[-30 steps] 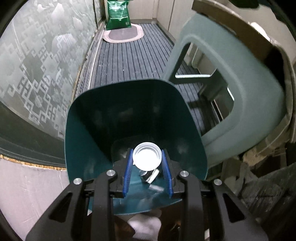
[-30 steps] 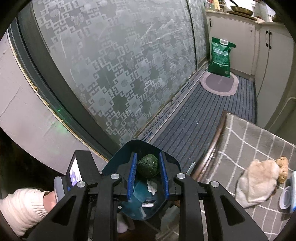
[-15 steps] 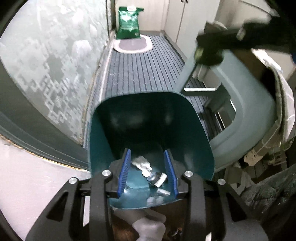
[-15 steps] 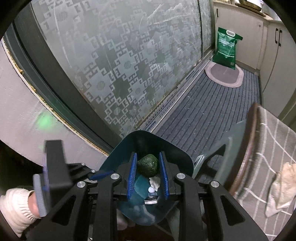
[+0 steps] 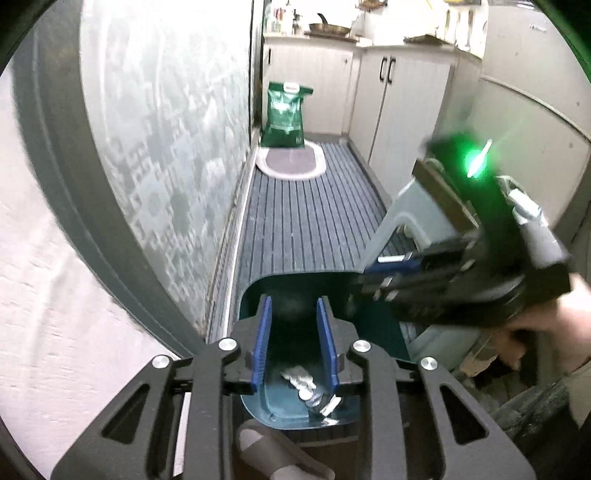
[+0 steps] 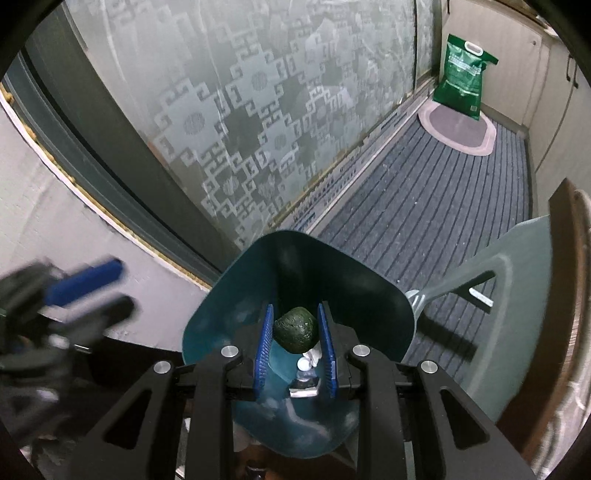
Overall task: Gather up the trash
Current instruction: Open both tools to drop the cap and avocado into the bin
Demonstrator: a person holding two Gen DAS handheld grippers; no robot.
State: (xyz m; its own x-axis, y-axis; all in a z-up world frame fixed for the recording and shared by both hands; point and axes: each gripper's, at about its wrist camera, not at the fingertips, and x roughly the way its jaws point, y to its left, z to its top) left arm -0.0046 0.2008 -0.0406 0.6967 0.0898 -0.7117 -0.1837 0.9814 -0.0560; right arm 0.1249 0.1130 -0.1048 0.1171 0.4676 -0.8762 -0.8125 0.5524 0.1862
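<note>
While the right gripper (image 6: 295, 332) clamps a dark green crumpled wad (image 6: 295, 329) over the teal plastic bin (image 6: 236, 295), the left gripper (image 5: 293, 317) hangs near, its empty jaws closing.

I counted one teal bin (image 6: 229, 295), one dark green lump (image 6: 295, 329), one green bag (image 6: 463, 77), one oval mat (image 6: 458, 129), and my two grippers (image 5: 293, 339) (image 6: 295, 345).

I'm in a narrow home kitchen: cream cabinets (image 5: 402, 110) under a cluttered counter (image 5: 332, 33), a frosted patterned sliding door (image 6: 258, 110), striped floor matting (image 6: 424, 206), an oval rug (image 5: 291, 162).
</note>
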